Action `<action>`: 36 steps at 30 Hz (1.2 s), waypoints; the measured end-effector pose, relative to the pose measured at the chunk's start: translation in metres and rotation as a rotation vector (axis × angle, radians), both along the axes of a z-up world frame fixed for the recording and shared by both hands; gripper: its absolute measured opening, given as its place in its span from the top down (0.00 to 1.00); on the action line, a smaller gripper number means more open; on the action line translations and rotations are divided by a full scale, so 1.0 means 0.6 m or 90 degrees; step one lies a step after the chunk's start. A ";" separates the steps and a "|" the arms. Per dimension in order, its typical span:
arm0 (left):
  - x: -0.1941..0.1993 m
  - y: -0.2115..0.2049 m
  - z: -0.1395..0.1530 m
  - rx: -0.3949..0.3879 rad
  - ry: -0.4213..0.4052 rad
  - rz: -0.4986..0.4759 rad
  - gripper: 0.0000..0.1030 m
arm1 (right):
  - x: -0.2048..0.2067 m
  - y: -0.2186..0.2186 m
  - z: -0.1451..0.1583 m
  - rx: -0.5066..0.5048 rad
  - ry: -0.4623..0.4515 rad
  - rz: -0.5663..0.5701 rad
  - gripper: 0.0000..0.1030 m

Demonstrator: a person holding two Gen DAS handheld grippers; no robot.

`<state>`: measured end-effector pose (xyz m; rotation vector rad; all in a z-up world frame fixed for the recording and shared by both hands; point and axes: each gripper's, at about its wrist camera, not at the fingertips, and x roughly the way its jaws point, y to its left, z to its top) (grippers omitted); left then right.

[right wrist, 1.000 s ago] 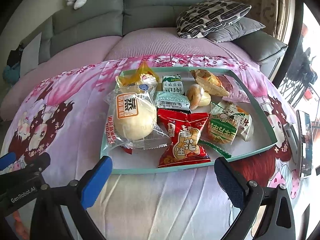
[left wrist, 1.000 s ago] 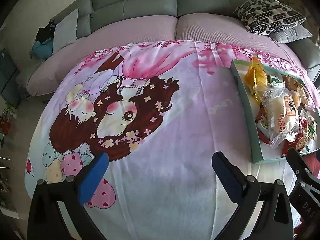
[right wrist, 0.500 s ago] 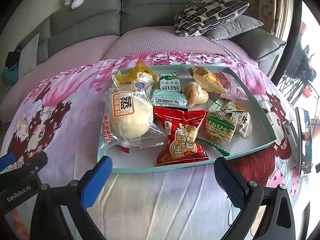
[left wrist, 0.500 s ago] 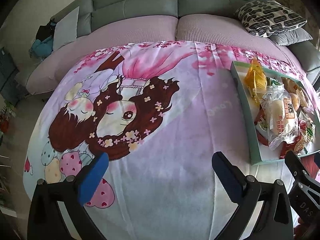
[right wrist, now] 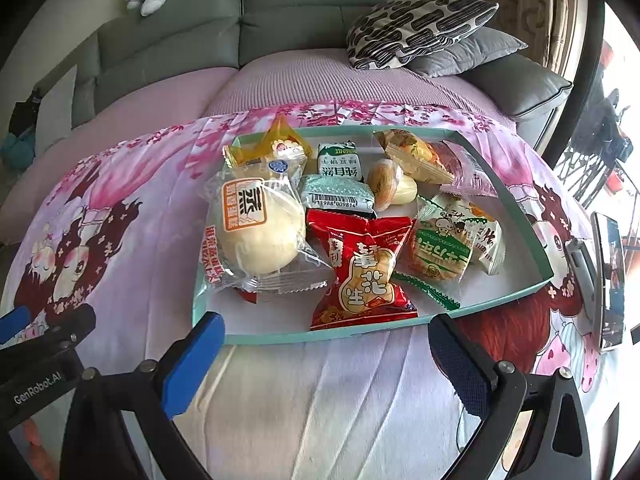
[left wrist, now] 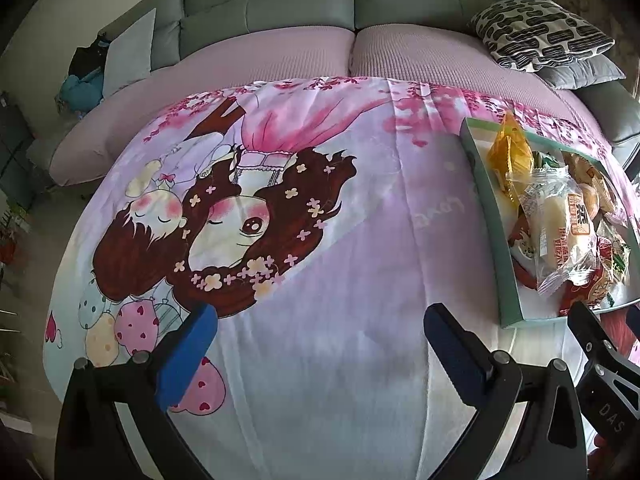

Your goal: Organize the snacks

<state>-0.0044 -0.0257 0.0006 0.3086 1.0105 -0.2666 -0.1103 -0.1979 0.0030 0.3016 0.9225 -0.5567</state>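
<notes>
Tray point(right wrist: 516, 208) of snacks sits slightly nearer the right gripper point(right wrist: 322, 350) than before, both grippers' fingers point(left wrist: 188, 354) still wide, empty.

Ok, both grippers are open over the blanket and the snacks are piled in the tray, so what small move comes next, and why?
Probably ease the right gripper forward over the tray's near rim toward the red peanut packet. Its jaws are open and empty, and that packet lies nearest, on top and unobstructed. The left gripper faces bare blanket, so it can wait.
</notes>
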 end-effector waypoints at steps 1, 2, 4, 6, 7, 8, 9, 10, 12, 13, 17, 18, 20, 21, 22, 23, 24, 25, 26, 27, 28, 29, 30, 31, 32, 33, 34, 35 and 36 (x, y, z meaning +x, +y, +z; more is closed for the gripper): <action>0.000 0.000 0.000 0.000 0.000 -0.001 0.00 | 0.000 0.000 -0.001 0.000 0.001 0.000 0.00; -0.001 0.000 0.000 0.000 0.000 -0.001 0.00 | 0.001 0.000 -0.002 0.001 0.002 0.000 0.00; -0.001 -0.001 -0.001 0.000 0.002 -0.003 0.00 | 0.000 0.000 -0.003 0.001 0.004 0.001 0.00; 0.000 -0.002 -0.002 0.001 0.003 -0.004 0.00 | 0.001 0.000 -0.003 0.001 0.004 0.001 0.00; 0.000 -0.002 -0.002 0.001 0.004 -0.004 0.00 | 0.001 0.000 -0.003 0.001 0.005 0.001 0.00; 0.000 -0.002 -0.003 0.001 0.005 -0.005 0.00 | 0.001 0.000 -0.004 0.002 0.005 0.001 0.00; 0.001 -0.002 -0.003 0.001 0.006 -0.005 0.00 | 0.001 0.000 -0.004 0.002 0.005 0.001 0.00; 0.000 -0.002 -0.003 0.001 0.006 -0.005 0.00 | 0.001 0.000 -0.004 0.003 0.006 0.001 0.00; 0.001 -0.002 -0.004 0.002 0.008 -0.006 0.00 | 0.001 -0.001 -0.006 0.004 0.007 0.001 0.00; 0.001 -0.002 -0.005 0.003 0.009 -0.007 0.00 | 0.001 -0.001 -0.006 0.004 0.008 0.001 0.00; 0.000 -0.002 -0.005 0.004 0.009 -0.009 0.00 | 0.001 -0.001 -0.007 0.006 0.010 0.001 0.00; 0.000 -0.003 -0.005 0.004 0.009 -0.009 0.00 | 0.001 -0.002 -0.007 0.006 0.011 0.001 0.00; 0.000 -0.003 -0.006 0.004 0.010 -0.008 0.00 | 0.001 -0.002 -0.008 0.007 0.012 0.000 0.00; 0.000 -0.003 -0.006 0.005 0.010 -0.008 0.00 | 0.001 -0.002 -0.008 0.007 0.012 -0.001 0.00; 0.000 -0.002 -0.006 0.005 0.011 -0.008 0.00 | 0.001 -0.003 -0.008 0.007 0.012 -0.001 0.00; 0.000 -0.002 -0.006 0.005 0.011 -0.007 0.00 | 0.001 -0.003 -0.008 0.007 0.012 -0.001 0.00; 0.000 -0.002 -0.006 0.004 0.012 -0.007 0.00 | 0.001 -0.003 -0.008 0.008 0.013 0.000 0.00; 0.000 -0.002 -0.006 0.004 0.012 -0.007 0.00 | 0.002 -0.003 -0.008 0.008 0.013 0.000 0.00; 0.000 -0.002 -0.006 0.004 0.013 -0.007 0.00 | 0.001 -0.003 -0.008 0.008 0.013 0.000 0.00; 0.001 -0.002 -0.006 0.004 0.013 -0.007 0.00 | 0.001 -0.003 -0.008 0.008 0.014 0.000 0.00; 0.000 -0.003 -0.006 0.005 0.014 -0.008 0.00 | 0.001 -0.003 -0.008 0.008 0.015 0.000 0.00; 0.000 -0.003 -0.007 0.005 0.014 -0.008 0.00 | 0.001 -0.004 -0.008 0.009 0.016 0.000 0.00; 0.000 -0.004 -0.007 0.006 0.015 -0.009 0.00 | 0.001 -0.004 -0.009 0.009 0.016 -0.001 0.00; 0.000 -0.004 -0.007 0.006 0.015 -0.010 0.00 | 0.001 -0.004 -0.009 0.009 0.016 -0.002 0.00; 0.001 -0.004 -0.008 0.006 0.015 -0.011 0.00 | 0.001 -0.004 -0.009 0.009 0.017 -0.003 0.00; 0.000 -0.005 -0.008 0.007 0.015 -0.012 0.00 | 0.001 -0.004 -0.009 0.009 0.017 -0.003 0.00; 0.001 -0.005 -0.008 0.006 0.015 -0.011 0.00 | 0.001 -0.005 -0.009 0.009 0.017 -0.004 0.00; 0.000 -0.005 -0.008 0.006 0.016 -0.011 0.00 | 0.001 -0.005 -0.009 0.010 0.017 -0.004 0.00; 0.000 -0.005 -0.008 0.006 0.016 -0.011 0.00 | 0.001 -0.005 -0.009 0.010 0.017 -0.004 0.00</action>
